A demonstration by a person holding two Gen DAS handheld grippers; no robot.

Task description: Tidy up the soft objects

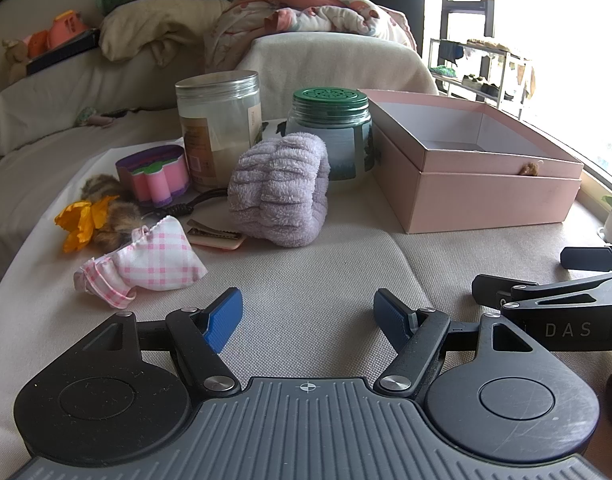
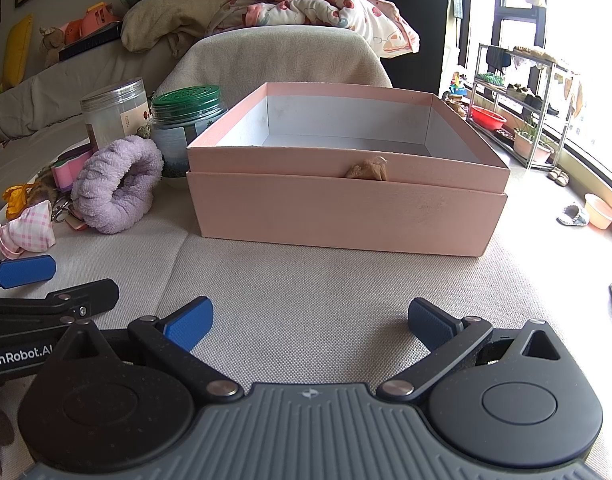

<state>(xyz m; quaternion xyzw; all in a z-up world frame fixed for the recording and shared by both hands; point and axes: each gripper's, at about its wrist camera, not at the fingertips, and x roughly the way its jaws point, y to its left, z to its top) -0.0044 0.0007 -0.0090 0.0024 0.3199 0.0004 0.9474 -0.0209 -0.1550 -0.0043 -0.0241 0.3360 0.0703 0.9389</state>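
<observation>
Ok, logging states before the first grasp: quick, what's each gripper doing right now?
Left gripper: open, holding nothing, above the beige fabric surface.
Right gripper: open, holding nothing.

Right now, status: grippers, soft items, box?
Left gripper and right gripper open, empty. Purple scrunchie and gingham pouch on the cushion, untouched. Pink box open, path clear.
</observation>
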